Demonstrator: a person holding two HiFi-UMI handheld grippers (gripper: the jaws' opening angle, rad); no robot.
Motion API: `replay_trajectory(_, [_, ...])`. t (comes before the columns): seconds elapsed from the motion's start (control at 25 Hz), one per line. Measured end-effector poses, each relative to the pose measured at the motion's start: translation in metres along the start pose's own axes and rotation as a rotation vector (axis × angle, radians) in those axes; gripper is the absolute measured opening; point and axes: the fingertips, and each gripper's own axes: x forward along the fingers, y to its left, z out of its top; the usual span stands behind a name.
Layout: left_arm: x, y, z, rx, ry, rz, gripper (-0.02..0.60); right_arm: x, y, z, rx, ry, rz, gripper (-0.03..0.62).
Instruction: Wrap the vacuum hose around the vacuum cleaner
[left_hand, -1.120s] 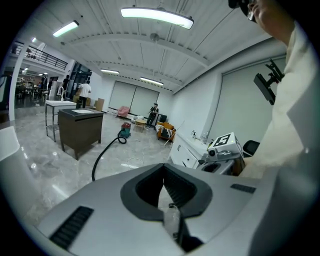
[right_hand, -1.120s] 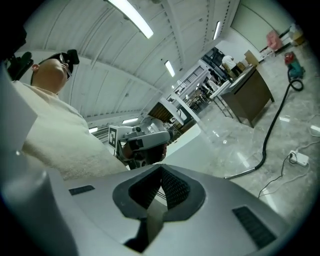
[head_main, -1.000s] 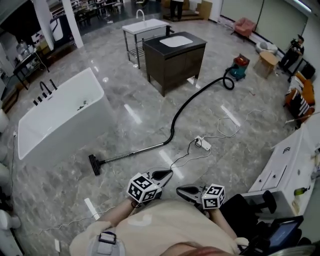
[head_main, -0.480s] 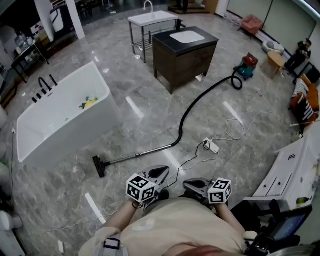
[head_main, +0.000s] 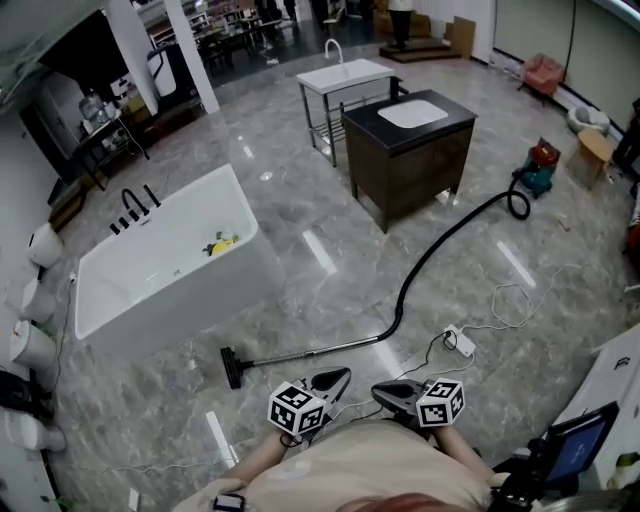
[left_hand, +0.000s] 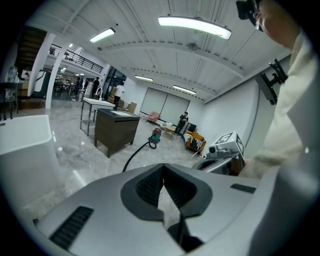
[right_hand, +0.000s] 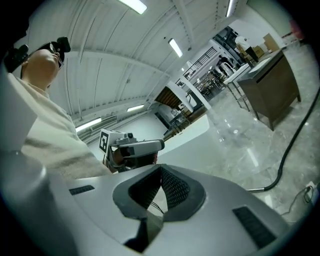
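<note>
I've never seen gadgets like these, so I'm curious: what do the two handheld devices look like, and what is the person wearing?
The left claw and the right claw look alike: a smooth light-grey shell with dark ribbed pads lining the inside. Each carries a white cube printed with black square markers. No cables show on either. The person wears a cream top.

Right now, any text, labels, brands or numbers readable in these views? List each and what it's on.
None readable: no word, number or brand is legible in any view.
Left hand-held gripper and right hand-held gripper: black-and-white square markers only, no lettering.
Blue-lit screen, lower right of head view: too small to read.
Label on vacuum cleaner, if any: too small to read.
</note>
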Motion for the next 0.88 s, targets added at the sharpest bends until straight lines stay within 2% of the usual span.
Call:
replay_trajectory(0.12, [0.037,-0.010,0.018,-0.014,0.011,0.010,0.005,-0.025,-0.025,0.019,0.024,-0.023,0.051,0.003])
replay_trajectory(0.24, [0.075,-0.022,0.029,0.040,0.043,0.034,0.005,-0.052,-0.056,0.027,0.066,-0.035,0.079,0.003])
replay_trajectory(0.48, [0.137,-0.012,0.057,0.051,0.101,0.081,0.005,-0.099,-0.114,0.050,0.130,-0.081,0.122,0.003])
replay_trajectory(0.68, [0.129,-0.016,0.061,0.032,0.081,0.225,0.005,-0.107,-0.125,0.065,0.050,-0.005,0.204,0.004])
replay_trajectory(0.88, [0.125,-0.017,0.053,0.017,0.076,0.294,0.005,-0.096,-0.125,0.068,-0.014,0.029,0.274,0.005])
